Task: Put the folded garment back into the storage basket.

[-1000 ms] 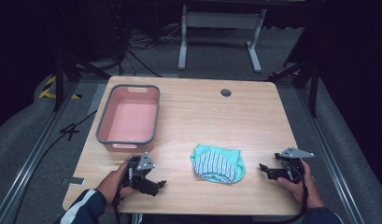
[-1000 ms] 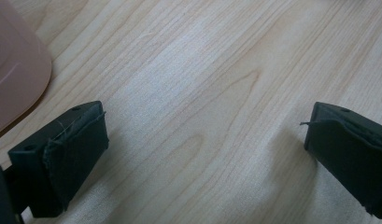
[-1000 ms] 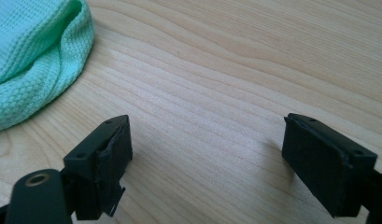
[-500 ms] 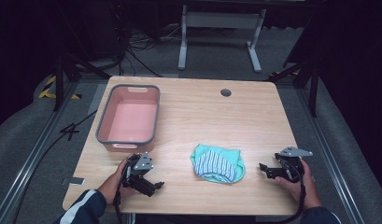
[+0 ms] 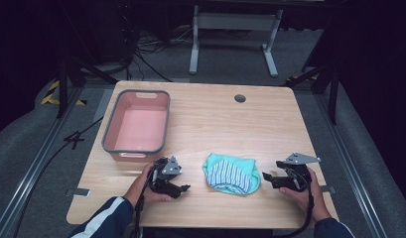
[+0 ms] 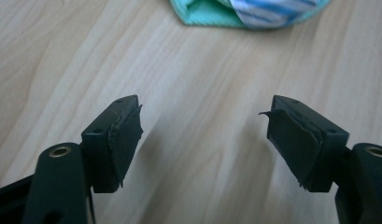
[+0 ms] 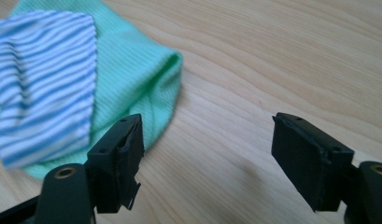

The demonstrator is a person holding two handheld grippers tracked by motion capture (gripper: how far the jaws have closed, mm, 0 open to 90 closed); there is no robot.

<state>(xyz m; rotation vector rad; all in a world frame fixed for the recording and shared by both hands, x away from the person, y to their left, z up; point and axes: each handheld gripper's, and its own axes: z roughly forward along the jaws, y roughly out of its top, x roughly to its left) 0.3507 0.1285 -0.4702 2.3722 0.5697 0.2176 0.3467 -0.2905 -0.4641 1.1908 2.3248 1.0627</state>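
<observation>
A crumpled green cloth with a blue-and-white striped part lies on the wooden table near its front edge. My left gripper rests on the table just left of the cloth, jaws open and empty; the cloth lies ahead of them. My right gripper sits just right of the cloth, jaws open with bare wood between them. The cloth's green edge lies beside the right gripper's left jaw.
A pink bin with a grey rim stands empty at the table's left side, behind my left hand. A round cable hole sits near the far edge. A metal stand and cables lie on the floor beyond.
The left gripper has shifted slightly, turning a little toward the cloth. The right gripper and the cloth have stayed where they were.
</observation>
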